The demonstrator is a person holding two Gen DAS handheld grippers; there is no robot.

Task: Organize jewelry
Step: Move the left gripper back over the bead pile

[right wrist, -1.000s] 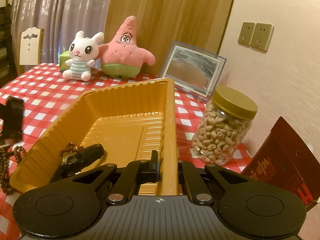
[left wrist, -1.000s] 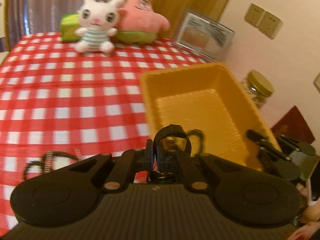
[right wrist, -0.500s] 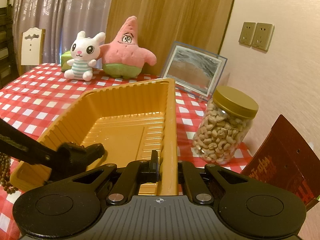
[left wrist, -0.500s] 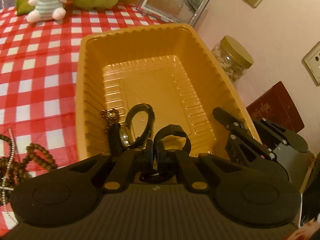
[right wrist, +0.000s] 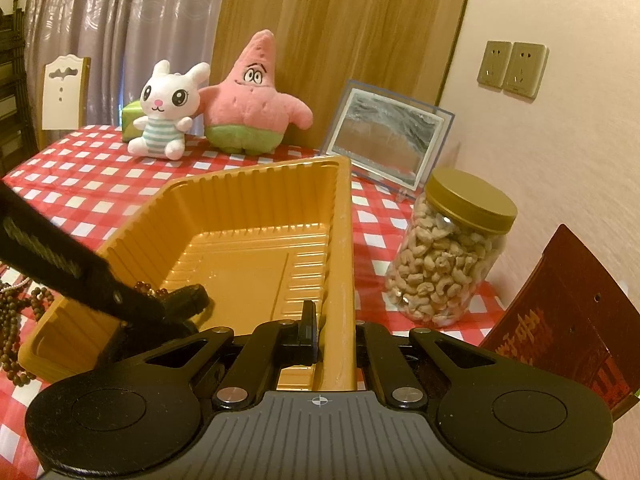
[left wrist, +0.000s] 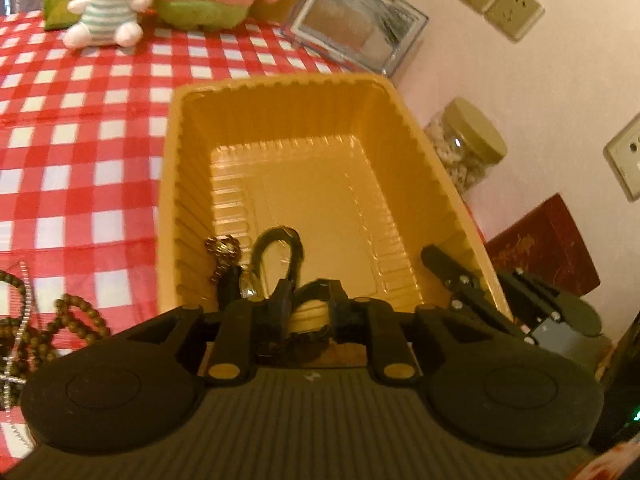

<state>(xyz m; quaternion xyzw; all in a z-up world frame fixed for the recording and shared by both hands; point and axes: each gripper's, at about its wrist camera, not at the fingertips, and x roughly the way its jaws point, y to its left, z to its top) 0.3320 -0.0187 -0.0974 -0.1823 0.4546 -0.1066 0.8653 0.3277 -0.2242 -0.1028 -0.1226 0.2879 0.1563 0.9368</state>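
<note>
Gold lettering on dark red box (right wrist: 568, 340) at right (characters too blurred to read); no other legible text.

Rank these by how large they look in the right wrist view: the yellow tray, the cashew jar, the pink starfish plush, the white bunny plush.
1. yellow tray
2. cashew jar
3. pink starfish plush, close to the jar but farther away
4. white bunny plush

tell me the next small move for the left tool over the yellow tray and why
Probably let the left tool finish opening and then lift clear. Its jaws are opening with the black band still between them, above the near end of the yellow tray, beside a watch already lying inside. The right tool is shut on the tray's near wall, steadying it.
</note>
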